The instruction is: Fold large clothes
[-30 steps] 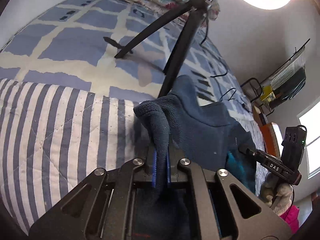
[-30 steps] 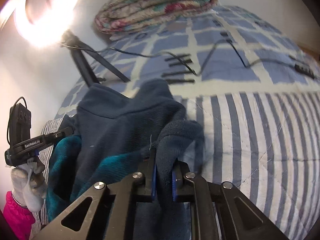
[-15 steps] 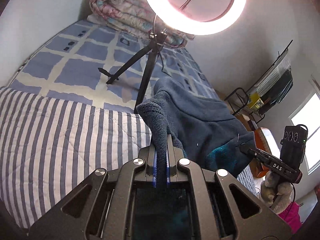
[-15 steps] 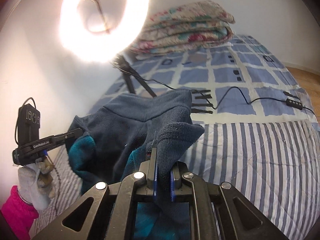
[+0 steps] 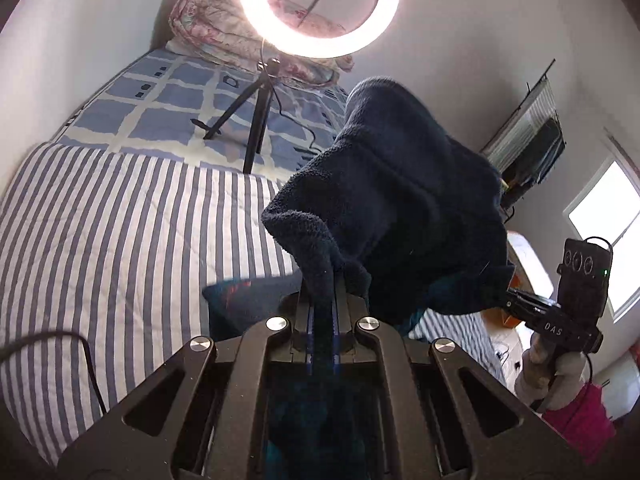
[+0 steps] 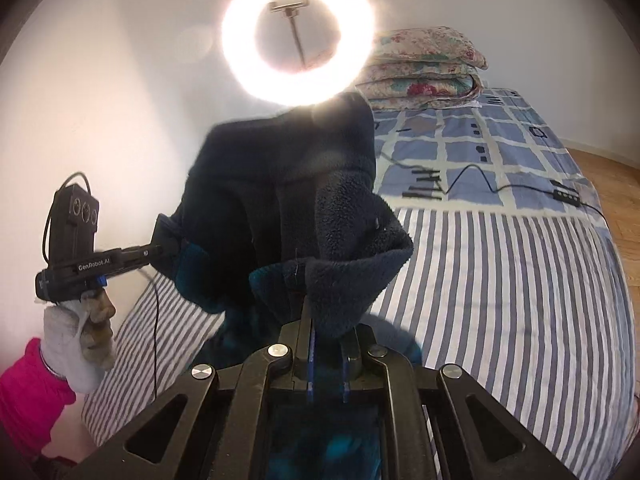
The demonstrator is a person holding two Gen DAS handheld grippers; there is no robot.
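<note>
Between the two claws hangs the dark navy fleece garment [image 5: 400,208], its teal inner face showing at the lower folds, raised clear of the blue-and-white striped quilt [image 5: 120,240] that covers the bed.

Left claw [image 5: 322,320]: clenched on a thick bunched edge of the fleece, which rises out of the jaws and drapes away to the claw's right. Below and to its left lies bare striped quilt; ahead of it stands the black tripod [image 5: 256,120] carrying the lit ring light [image 5: 320,4], with a folded floral blanket [image 5: 208,28] beyond.

Right claw [image 6: 326,344]: likewise clamped on a fold of the same garment, the cloth bulging above the jaws. To its left a gloved hand [image 6: 76,340] in a pink sleeve [image 6: 28,392] holds the other claw's handle; to its right the quilt stretches toward a black cable [image 6: 480,176] with an inline controller.

Step in hand, as judged: the lift-and-spread stage, the garment gripped at two points and held up before being laid out. No fold is made yet. The next move calls for drawing the claws apart to tension the cloth, then lowering it flat on the open striped area, clear of the tripod legs and cable.
</note>
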